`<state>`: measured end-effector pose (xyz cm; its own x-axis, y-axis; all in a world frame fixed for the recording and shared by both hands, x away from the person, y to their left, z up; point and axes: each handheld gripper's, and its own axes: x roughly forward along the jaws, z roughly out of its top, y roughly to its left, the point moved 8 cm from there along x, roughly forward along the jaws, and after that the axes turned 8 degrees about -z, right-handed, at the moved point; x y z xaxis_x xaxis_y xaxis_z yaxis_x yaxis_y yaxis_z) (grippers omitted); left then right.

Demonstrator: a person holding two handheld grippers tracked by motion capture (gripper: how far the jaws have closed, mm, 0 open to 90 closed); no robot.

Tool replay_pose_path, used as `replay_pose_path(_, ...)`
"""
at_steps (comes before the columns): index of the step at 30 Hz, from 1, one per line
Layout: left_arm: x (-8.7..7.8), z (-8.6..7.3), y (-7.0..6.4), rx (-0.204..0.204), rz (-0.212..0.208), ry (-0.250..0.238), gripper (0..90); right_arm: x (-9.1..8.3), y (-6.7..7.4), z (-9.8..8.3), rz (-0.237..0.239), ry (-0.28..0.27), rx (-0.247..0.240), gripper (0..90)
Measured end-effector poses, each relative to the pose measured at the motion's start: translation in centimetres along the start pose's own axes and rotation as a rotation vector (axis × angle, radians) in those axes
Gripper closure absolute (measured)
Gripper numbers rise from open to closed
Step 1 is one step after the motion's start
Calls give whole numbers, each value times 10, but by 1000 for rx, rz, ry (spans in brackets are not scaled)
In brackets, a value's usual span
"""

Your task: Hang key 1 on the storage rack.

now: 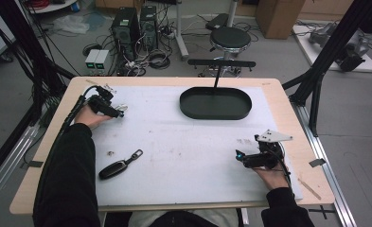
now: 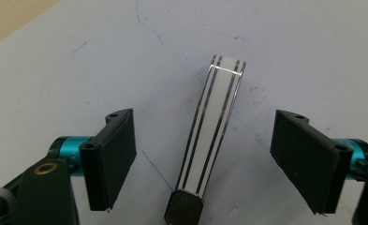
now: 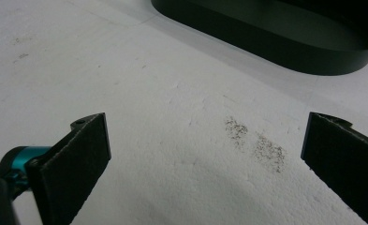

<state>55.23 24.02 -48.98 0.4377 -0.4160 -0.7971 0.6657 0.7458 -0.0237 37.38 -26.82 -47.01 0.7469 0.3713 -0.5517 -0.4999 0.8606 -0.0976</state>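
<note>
Tool [image 3: 205, 164] jaws spread (wide) over white mat [image 3: 149, 93], black tray [image 3: 284, 33] beyond.

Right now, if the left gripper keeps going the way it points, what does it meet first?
The white striped bar: it already lies between the left gripper's open jaws, on the white mat, untouched by either. Depth is hard to judge.

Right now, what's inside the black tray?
The black tray looks empty from above: just its dark floor. Its near wall hides a strip of floor behind it, seen from the right gripper.

1. No legible text, label, brand, number or sign anywhere.
2. Striped white bar [image 2: 213, 126], centre of the left gripper view: black lines only, no lettering.
</note>
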Motion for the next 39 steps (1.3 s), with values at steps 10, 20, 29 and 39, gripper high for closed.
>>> replay_pose_path(10,2,-2,-3,-10,-70,-18,663,-1,2,0,3,0,7,8)
replay_pose_path(20,1,0,-8,26,-71,-4,745,-2,0,0,-4,-7,1,8)
replay_pose_path(29,-25,13,-13,57,-82,-73,745,-2,1,0,-2,-6,6,8)
replay_pose_path(39,-62,45,-36,135,-137,-155,745,0,4,3,11,-14,-1,8)
